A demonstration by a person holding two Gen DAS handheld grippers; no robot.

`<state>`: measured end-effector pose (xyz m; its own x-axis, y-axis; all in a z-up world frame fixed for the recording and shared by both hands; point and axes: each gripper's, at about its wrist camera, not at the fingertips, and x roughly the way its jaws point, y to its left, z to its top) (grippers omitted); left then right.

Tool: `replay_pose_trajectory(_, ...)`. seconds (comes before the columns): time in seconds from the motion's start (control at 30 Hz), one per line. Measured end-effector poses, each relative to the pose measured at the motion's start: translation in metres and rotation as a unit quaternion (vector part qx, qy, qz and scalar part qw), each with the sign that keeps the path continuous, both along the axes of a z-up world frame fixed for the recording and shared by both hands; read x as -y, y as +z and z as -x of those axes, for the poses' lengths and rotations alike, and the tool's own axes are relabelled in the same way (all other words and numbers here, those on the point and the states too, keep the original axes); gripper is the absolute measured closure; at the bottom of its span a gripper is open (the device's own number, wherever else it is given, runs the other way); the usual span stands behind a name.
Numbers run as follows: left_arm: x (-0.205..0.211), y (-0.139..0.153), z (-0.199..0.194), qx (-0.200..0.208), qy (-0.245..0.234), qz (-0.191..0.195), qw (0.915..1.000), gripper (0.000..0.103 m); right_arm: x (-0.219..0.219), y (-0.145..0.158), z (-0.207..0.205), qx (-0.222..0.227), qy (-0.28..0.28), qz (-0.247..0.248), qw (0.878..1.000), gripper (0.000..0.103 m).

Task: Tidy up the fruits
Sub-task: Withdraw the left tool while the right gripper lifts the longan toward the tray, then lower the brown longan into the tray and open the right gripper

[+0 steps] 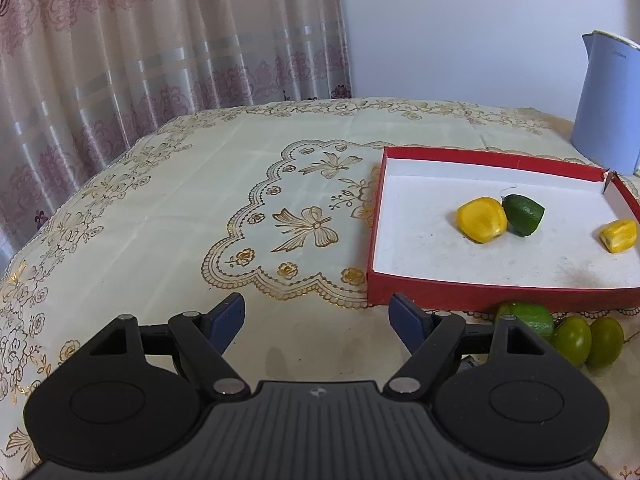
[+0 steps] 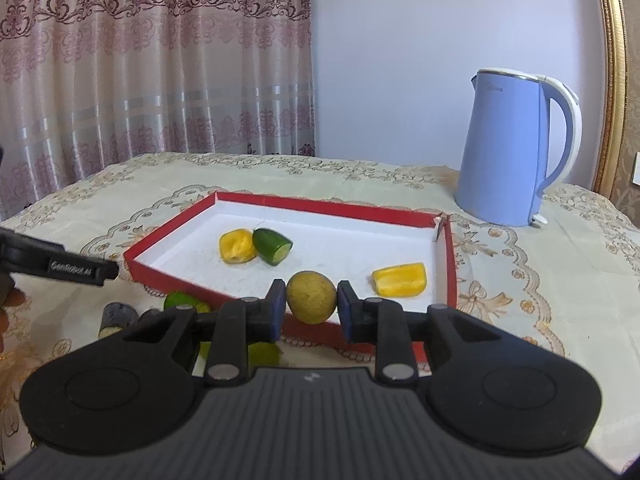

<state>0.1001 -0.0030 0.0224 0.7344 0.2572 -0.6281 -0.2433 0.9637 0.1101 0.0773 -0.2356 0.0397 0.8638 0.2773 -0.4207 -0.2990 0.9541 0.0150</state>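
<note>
The red tray (image 2: 446, 276) holds 3 pieces — 2 yellow fruit chunks (image 2: 237, 245) and a green wedge (image 2: 272, 246) touching one. The right gripper (image 2: 311, 306) clamps a round yellowish fruit (image 2: 311, 297) at the tray's near edge. The left gripper (image 1: 316, 320) is spread, empty — green fruits (image 1: 572, 336) lie outside.

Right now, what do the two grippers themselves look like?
Both match: the left gripper and right gripper have black bodies with a ribbed grey centre plate, round black discs either side, black linkage arms with silver pins, and blue pads on the jaws. White "GenRobot.AI" lettering shows on the left one's side.
</note>
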Motion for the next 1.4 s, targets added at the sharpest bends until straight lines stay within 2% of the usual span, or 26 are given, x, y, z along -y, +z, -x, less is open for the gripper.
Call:
replay_pose_trajectory(0.33, -0.009, -0.016, -0.002, 0.0, 0.025, -0.002, 0.9997, 0.024, -0.004, 0.03, -0.069, 0.046, -0.002, -0.023, 0.999, 0.077)
replay_pose_trajectory(0.47, -0.015, -0.024, -0.003, -0.004, 0.041, -0.004, 0.9991, 0.024, 0.006, 0.025, -0.082, 0.049, 0.006, -0.041, 0.998, 0.077)
replay_pose_trajectory(0.6, -0.022, -0.029, -0.005, -0.005, 0.049, 0.015, 0.9987, 0.021, 0.012, 0.016, -0.083, 0.045, 0.009, -0.045, 0.998, 0.077)
replay_pose_trajectory(0.7, -0.023, -0.031, -0.003, 0.002, 0.056, 0.014, 0.9983, 0.02, 0.014, 0.013, -0.084, 0.042, 0.019, -0.065, 0.997, 0.077)
replay_pose_trajectory(0.83, -0.023, -0.031, 0.001, 0.016, 0.06, 0.012, 0.998, 0.02, 0.011, 0.002, -0.088, 0.025, 0.008, -0.055, 0.998, 0.077)
replay_pose_trajectory(1.2, -0.016, -0.031, -0.001, 0.015, 0.055, -0.007, 0.9984, 0.02, 0.011, -0.008, -0.096, 0.0, 0.002, -0.063, 0.998, 0.077)
replay_pose_trajectory(1.4, -0.016, -0.031, -0.001, 0.017, 0.053, -0.006, 0.9985, 0.017, 0.01, -0.014, -0.106, -0.027, 0.021, -0.093, 0.995, 0.077)
